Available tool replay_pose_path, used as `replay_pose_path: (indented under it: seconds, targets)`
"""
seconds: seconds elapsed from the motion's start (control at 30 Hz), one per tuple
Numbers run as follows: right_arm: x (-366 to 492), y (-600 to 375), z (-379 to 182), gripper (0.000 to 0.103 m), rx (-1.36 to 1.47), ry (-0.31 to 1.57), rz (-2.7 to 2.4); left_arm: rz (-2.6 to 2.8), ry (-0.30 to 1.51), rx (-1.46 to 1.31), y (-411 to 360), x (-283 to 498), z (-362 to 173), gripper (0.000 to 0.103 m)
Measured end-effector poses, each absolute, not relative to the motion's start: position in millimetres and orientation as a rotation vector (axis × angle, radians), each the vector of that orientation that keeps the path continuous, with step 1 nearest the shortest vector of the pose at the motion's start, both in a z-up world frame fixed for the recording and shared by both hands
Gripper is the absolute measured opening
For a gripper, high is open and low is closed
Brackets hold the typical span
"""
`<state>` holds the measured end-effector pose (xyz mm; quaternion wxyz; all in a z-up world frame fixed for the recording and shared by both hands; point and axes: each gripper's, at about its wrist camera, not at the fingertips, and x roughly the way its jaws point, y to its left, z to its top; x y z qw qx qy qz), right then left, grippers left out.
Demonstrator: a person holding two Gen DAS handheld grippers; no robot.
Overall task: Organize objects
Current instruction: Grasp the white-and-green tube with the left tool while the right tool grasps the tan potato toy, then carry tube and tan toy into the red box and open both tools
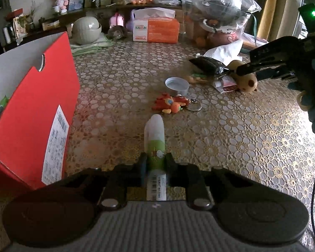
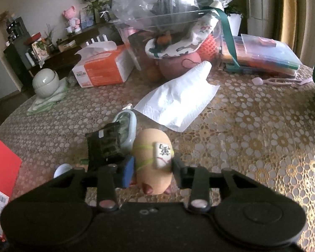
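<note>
A: Starting at the left, the red box point(image 1: 34, 105) stands open beside the left gripper point(image 1: 155, 161). I'd say that's where things are meant to go.

B: And that gripper is clamped on the green-and-white tube point(image 1: 155, 145), pads pressing both sides of it just above the lace-patterned tablecloth point(image 1: 252, 147).

A: Mid-table, a small metal cup point(image 1: 177, 85), then a plush keychain point(image 1: 171, 104) lying just in front of it, untouched.

B: On the right, the right gripper point(image 2: 152, 168) has its jaws against the tan toy figure point(image 2: 153, 159), one pad each side. It looks gripped.

A: What's unclear?

B: The box's contents are mostly cut off. A dark packet point(image 2: 105, 145) partly hides a pale oval object point(image 2: 127, 128) behind it; I can't tell what that is.
</note>
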<state>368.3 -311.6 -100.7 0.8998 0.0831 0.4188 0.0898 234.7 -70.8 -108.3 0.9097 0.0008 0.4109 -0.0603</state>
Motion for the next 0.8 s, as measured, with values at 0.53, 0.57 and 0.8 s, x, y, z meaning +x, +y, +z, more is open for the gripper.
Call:
replay_pose_path:
  seconds: [0.53,0.57,0.8]
  targets:
    - [244,-291,-73,0.036,0.145,0.873,0.225,-0.15,0.84,-0.039,-62,207,-90,0.017]
    - [237,-287,-71,0.036,0.145,0.875,0.231,-0.153,0.84,-0.043,-61,204,-88,0.017]
    - [199,-268,-49,0.036,0.143,0.86,0.268,-0.172,0.821,-0.059,-51,181,-67,0.017]
